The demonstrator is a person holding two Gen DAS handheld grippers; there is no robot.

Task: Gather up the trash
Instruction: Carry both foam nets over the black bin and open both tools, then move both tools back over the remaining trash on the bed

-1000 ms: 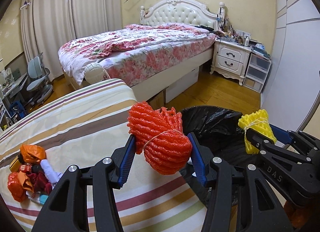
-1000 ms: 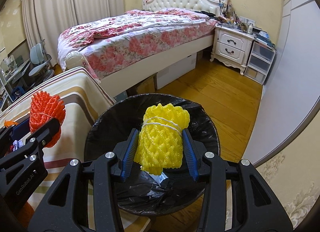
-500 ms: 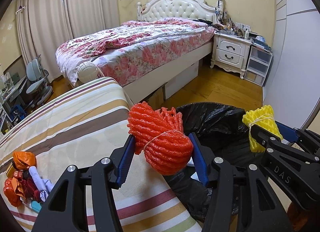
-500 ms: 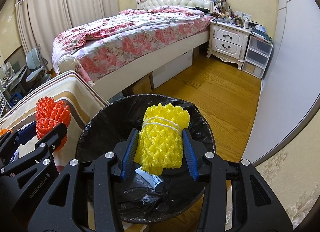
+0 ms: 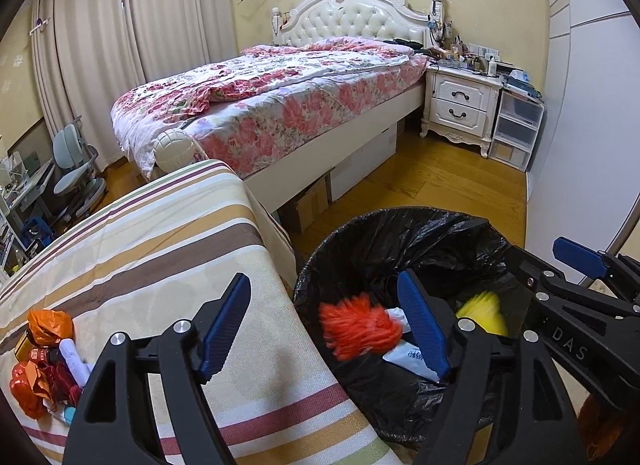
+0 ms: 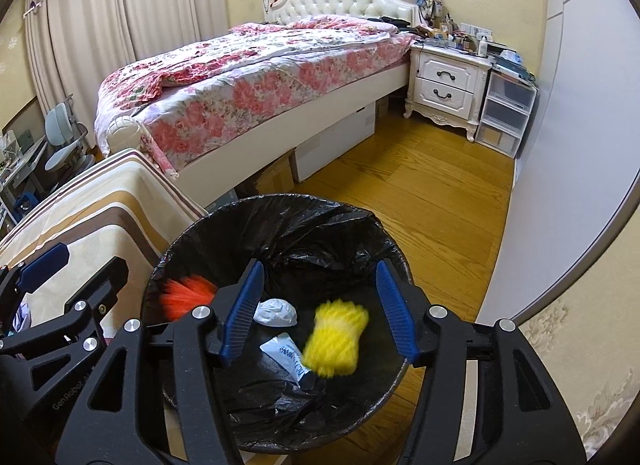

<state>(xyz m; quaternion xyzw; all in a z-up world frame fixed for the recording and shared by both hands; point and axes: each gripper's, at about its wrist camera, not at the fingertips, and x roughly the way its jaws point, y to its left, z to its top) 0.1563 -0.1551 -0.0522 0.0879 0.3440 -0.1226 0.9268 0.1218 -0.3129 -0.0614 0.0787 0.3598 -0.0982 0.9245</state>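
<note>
Below me the trash bin (image 6: pixel 280 221), round and lined with a crinkled black bag, stands open on the wood floor. Inside it, at about nine o'clock, the red foam net (image 6: pixel 186 295) is a motion-blurred ball, loose of anything. At four o'clock the yellow foam net (image 6: pixel 334 341) is blurred too. Between them lie a white crumpled wad (image 6: pixel 276 313) and a pale blue-printed wrapper (image 6: pixel 288 355).

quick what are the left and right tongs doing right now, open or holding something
Left tongs: opening, empty; the red foam net is dropping into the bin.
Right tongs: opening, empty; the yellow foam net is falling in.
</note>
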